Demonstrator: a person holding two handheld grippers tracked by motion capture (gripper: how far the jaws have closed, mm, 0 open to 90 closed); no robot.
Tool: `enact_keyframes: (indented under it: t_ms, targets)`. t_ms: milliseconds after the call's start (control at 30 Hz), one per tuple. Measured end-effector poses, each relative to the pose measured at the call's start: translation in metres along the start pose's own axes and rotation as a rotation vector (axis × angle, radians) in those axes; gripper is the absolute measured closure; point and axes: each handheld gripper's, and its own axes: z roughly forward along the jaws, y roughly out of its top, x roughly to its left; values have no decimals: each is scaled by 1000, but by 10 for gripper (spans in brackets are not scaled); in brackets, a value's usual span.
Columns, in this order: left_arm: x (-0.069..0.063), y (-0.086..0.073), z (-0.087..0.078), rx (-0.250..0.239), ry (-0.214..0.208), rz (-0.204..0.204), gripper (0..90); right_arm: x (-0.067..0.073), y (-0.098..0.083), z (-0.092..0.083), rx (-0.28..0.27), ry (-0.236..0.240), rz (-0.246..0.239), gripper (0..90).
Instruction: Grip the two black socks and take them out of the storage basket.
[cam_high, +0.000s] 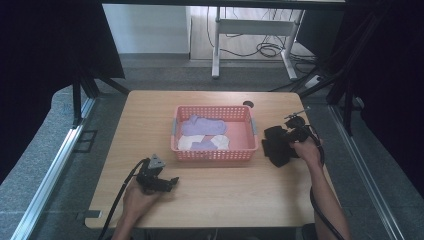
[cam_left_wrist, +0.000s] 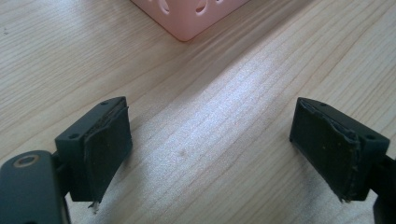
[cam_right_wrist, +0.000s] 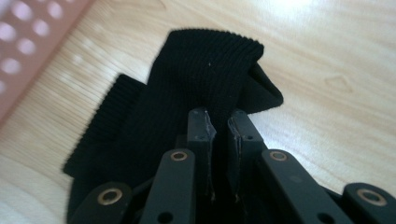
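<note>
On the wooden table, at centre, pink perforated basket with lilac and cream socks inside; at 3 o'clock of it, just beside, black ribbed cloth lying on the wood, pinched between the nearly closed jaws of the right gripper; at 7 o'clock, left gripper low over bare wood, jaws spread wide, holding nothing
</note>
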Motion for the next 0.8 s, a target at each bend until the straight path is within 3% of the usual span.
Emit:
enact_keyframes:
  t_ms: [100,200,367,800]
  targets:
    - [0,0,0,0,0,0,125,-2,-8,11,29,0,21,797]
    - [0,0,0,0,0,0,125,-4,-9,12,21,10,37,785]
    - [0,0,0,0,0,0,125,-2,-6,4,14,10,29,645]
    - [0,0,0,1,0,-4,125,2,-3,-19,-43,11,1,390]
